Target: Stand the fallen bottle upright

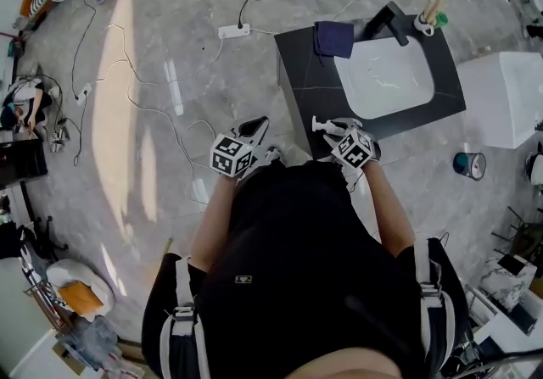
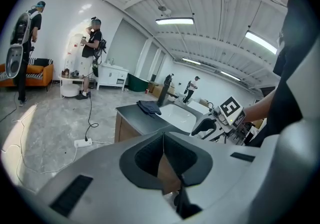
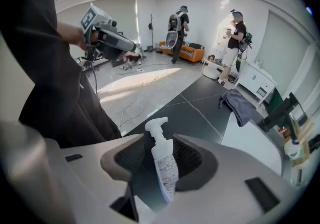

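Pump bottle [image 3: 165,168], one, clamped in right gripper [image 3: 159,144], left gripper [image 2: 163,143] closed.

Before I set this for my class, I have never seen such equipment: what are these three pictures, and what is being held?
There is no robot here. A person holds a two-jaw gripper in each hand. The head view looks down from a camera on the person's head. The other two views come from cameras riding on the grippers, each looking along its jaws. In front is a dark countertop with a white sink, a faucet and a dark cloth. The right gripper has closed on a white pump bottle. The left gripper is shut and empty.
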`<state>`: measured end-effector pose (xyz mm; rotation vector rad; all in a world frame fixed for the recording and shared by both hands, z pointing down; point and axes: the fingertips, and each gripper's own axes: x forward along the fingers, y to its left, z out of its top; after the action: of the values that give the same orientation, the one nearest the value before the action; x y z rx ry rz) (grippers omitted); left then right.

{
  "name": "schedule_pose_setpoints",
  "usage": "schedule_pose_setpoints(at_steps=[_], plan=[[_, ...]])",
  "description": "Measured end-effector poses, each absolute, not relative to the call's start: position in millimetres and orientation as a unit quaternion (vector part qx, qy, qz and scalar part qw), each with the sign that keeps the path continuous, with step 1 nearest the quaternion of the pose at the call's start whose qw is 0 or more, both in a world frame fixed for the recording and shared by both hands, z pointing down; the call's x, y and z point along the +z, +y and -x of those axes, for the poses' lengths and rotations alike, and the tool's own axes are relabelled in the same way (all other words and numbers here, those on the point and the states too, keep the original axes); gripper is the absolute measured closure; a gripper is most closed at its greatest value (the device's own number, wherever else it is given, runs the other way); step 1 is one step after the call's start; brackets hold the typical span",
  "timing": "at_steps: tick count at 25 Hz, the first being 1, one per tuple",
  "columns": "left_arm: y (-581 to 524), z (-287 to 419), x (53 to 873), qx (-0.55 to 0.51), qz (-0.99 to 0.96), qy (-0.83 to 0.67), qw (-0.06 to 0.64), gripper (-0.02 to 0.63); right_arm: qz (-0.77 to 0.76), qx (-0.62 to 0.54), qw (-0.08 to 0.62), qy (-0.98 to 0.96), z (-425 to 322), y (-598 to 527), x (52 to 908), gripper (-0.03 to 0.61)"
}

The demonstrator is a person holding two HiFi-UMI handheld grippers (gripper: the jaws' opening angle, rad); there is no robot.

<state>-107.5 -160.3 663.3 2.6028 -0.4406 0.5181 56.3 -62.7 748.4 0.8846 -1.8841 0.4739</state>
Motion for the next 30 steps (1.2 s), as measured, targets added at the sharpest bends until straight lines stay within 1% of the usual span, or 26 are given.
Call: schedule_pose_setpoints(at_steps=[6,9,19,30], plan=[[-159.3,97.4,661.8,0.183,-0.936,-0.186,0.234,0.597,-0.304,0.149,0.535,-0.774,-60.4,-61.6,763.7,0.328],[-153.6,94.5,663.7,0.183,-0.931,-0.204,0.242,0.597,-0.281,0.127,0.548,-0.777,-61.4,-65.6,766.8,0.327],[-133.3,85.9,670.4,0.177,-0.909,-0.271,0.263,0.597,-0.214,0.104,0.547,-0.803,-63.8,-71.5,777.6,0.325],[-112.9,101.5,669.5,0.166,-0.886,-0.338,0.271,0.597,-0.159,0.094,0.548,-0.816,-59.8,-69.2,787.7,0.307]])
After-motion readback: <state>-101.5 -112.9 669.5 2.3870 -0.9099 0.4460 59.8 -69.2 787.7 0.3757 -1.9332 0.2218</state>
